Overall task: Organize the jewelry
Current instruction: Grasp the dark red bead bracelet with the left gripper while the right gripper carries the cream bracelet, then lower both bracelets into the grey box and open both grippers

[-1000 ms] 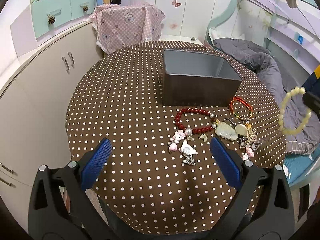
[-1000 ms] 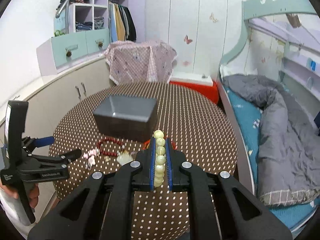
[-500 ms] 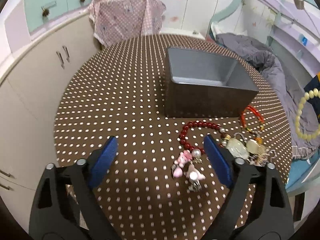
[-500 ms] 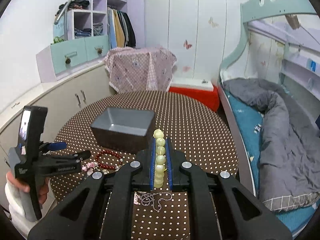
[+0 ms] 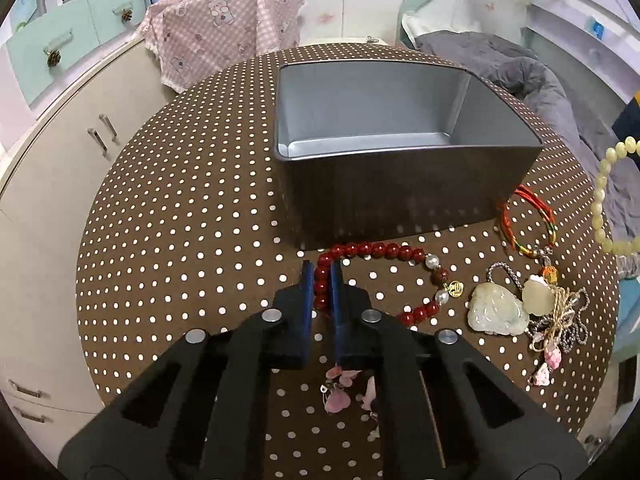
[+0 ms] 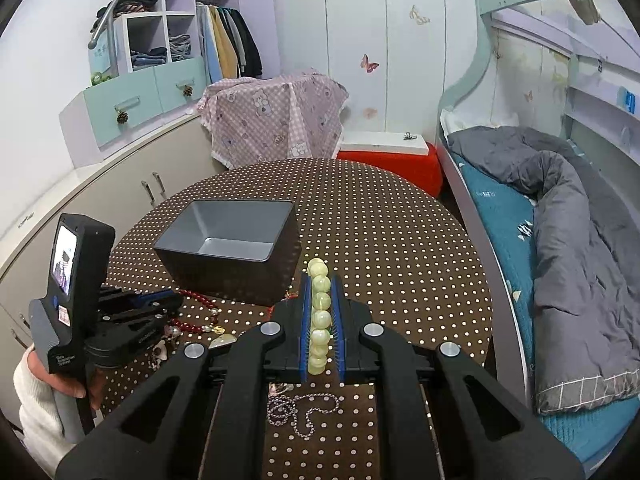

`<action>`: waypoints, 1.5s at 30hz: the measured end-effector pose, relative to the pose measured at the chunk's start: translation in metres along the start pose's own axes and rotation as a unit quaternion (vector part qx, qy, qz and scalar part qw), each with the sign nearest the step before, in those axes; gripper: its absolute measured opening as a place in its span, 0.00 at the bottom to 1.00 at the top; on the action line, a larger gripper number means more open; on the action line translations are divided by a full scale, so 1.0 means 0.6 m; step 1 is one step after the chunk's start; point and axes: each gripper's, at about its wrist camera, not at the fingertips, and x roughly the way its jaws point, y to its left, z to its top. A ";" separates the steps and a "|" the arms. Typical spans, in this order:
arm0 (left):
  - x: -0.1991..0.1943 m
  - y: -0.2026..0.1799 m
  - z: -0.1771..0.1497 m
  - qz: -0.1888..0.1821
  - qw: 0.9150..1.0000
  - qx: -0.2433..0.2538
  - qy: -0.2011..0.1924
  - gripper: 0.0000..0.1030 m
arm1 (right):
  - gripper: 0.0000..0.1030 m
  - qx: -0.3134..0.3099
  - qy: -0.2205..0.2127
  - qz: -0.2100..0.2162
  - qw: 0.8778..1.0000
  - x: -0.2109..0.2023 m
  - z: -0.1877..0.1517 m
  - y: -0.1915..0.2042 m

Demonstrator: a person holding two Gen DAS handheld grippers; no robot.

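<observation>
On the dotted desk [image 5: 168, 216] the grey box [image 5: 384, 112] is empty. The left hand-held gripper [image 5: 321, 280] has clamped the red bracelet [image 5: 384, 250] just beside it; the right hand-held gripper [image 6: 320, 312] grips the pale bracelet [image 6: 320, 320] aloft. Next, probably: lift each over the rim and release.

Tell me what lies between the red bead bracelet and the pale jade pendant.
Only bare dotted tablecloth separates red bead bracelet from jade pendant, seen in the left wrist view.

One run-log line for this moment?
left tongs: shut on red bracelet | right tongs: shut on pale bracelet, held up | box: holds nothing
</observation>
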 end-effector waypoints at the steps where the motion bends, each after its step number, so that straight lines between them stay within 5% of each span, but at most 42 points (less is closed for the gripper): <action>1: -0.001 0.003 0.000 -0.003 1.000 -0.003 0.001 0.08 | 0.08 0.002 0.001 0.001 1.000 0.001 0.000 -0.002; 21: -0.119 0.005 0.017 -0.071 0.994 -0.013 -0.083 0.07 | 0.08 -0.008 -0.022 0.018 1.000 -0.011 0.014 0.002; 45: -0.211 0.002 0.119 -0.068 0.981 0.000 -0.179 0.07 | 0.08 -0.049 -0.082 0.050 0.994 -0.011 0.110 0.052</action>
